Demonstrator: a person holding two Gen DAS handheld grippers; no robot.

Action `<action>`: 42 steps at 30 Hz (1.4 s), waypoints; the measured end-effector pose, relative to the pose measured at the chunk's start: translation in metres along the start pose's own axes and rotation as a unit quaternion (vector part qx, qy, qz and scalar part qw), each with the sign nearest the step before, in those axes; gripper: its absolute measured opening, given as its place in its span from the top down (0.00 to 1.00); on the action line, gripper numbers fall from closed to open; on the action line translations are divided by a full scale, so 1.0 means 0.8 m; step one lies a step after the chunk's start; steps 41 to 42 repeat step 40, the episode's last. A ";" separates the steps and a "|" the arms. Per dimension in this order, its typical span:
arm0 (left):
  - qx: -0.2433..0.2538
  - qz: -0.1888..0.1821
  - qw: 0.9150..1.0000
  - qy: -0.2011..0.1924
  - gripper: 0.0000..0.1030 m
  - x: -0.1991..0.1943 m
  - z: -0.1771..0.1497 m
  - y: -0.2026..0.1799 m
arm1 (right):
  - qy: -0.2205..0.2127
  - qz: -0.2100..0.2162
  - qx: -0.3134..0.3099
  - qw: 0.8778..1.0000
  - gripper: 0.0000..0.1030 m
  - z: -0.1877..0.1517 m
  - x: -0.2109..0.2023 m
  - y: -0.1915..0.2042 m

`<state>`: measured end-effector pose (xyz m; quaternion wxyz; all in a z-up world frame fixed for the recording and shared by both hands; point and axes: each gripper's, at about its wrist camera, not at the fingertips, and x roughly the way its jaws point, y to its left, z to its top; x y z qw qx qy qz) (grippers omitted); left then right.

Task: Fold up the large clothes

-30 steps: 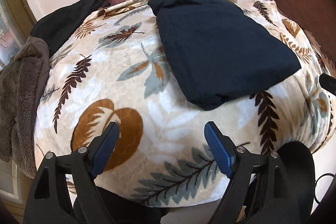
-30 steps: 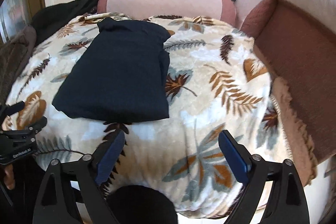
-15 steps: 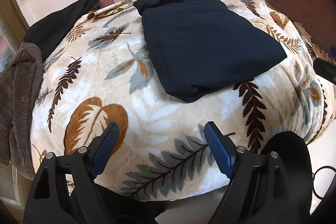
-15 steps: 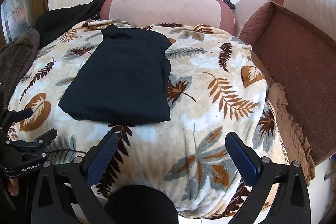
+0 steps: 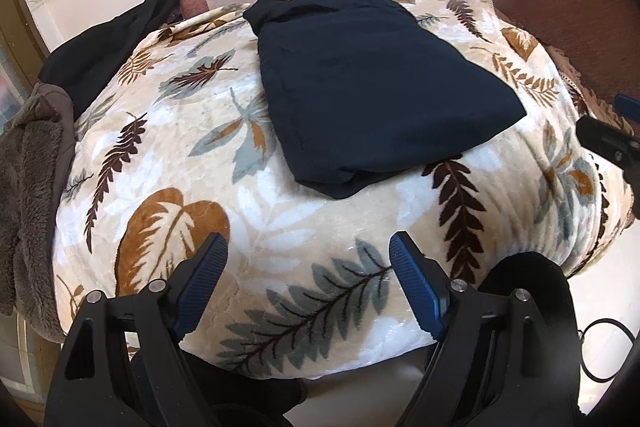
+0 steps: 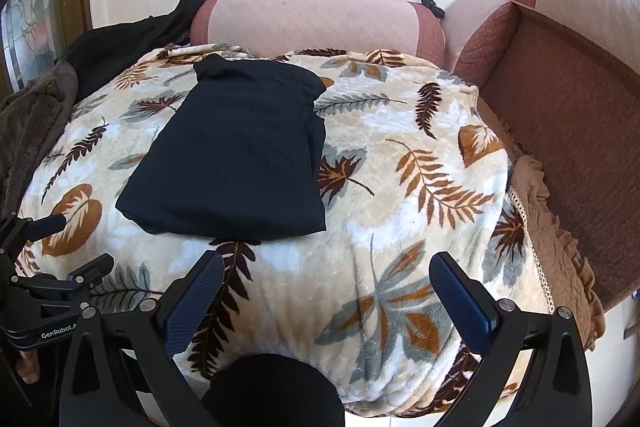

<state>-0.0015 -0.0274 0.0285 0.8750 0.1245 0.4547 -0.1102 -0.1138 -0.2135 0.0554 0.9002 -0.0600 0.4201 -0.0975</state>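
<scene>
A dark navy garment [image 5: 372,87] lies folded into a flat rectangle on a cream blanket with a leaf pattern [image 5: 168,147]; it also shows in the right wrist view [image 6: 240,151]. My left gripper [image 5: 308,263] is open and empty, hanging over the blanket's near edge, short of the garment. My right gripper [image 6: 326,283] is open and empty, also at the near edge, to the right of the garment's near corner. The left gripper body [image 6: 48,299] shows at the left edge of the right wrist view.
The blanket [image 6: 400,167] covers a sofa seat with a pink armrest [image 6: 312,19] behind and a brown backrest [image 6: 560,99] at right. A black cloth [image 5: 116,43] and a brown fleece [image 5: 28,195] lie at the left.
Both grippers have drawn back and risen a little from the sofa, so the garment looks farther away. The garment has not moved. Both stay open.
</scene>
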 end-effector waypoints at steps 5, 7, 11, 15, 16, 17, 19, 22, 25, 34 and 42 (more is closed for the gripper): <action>-0.004 -0.015 1.000 0.000 0.19 -0.004 0.002 -0.005 | 0.004 0.004 0.007 1.000 0.00 -0.001 0.000 -0.001; -0.007 -0.022 1.000 0.002 0.19 -0.005 0.003 -0.007 | 0.005 0.005 0.008 1.000 0.00 -0.001 0.000 -0.001; -0.013 -0.040 0.999 0.009 0.19 -0.005 0.004 -0.011 | 0.007 0.009 0.009 1.000 0.00 -0.002 0.001 -0.003; -0.015 -0.053 0.998 0.013 0.19 -0.006 0.007 -0.016 | 0.008 0.012 0.014 1.000 0.00 -0.004 0.002 -0.005; -0.015 -0.056 0.998 0.012 0.19 -0.007 0.008 -0.017 | 0.009 0.011 0.015 1.000 0.00 -0.004 0.002 -0.005; -0.015 -0.059 0.998 0.012 0.19 -0.008 0.009 -0.019 | 0.009 0.012 0.017 1.000 0.00 -0.004 0.002 -0.007; -0.015 -0.067 0.998 0.013 0.19 -0.010 0.011 -0.023 | 0.009 0.013 0.019 1.000 0.00 -0.005 0.002 -0.009; -0.028 -0.094 0.995 0.013 0.19 -0.017 0.018 -0.028 | 0.009 0.013 0.023 1.000 0.00 -0.007 0.002 -0.012; -0.037 -0.119 0.992 0.018 0.19 -0.021 0.025 -0.034 | 0.010 0.014 0.028 0.999 0.00 -0.009 0.002 -0.016; -0.022 -0.118 0.992 0.035 0.19 -0.018 0.029 -0.059 | 0.012 0.005 0.048 0.999 0.00 -0.014 0.005 -0.037; -0.021 -0.104 0.994 0.041 0.19 -0.013 0.029 -0.062 | 0.006 -0.008 0.047 0.999 0.00 -0.014 0.005 -0.041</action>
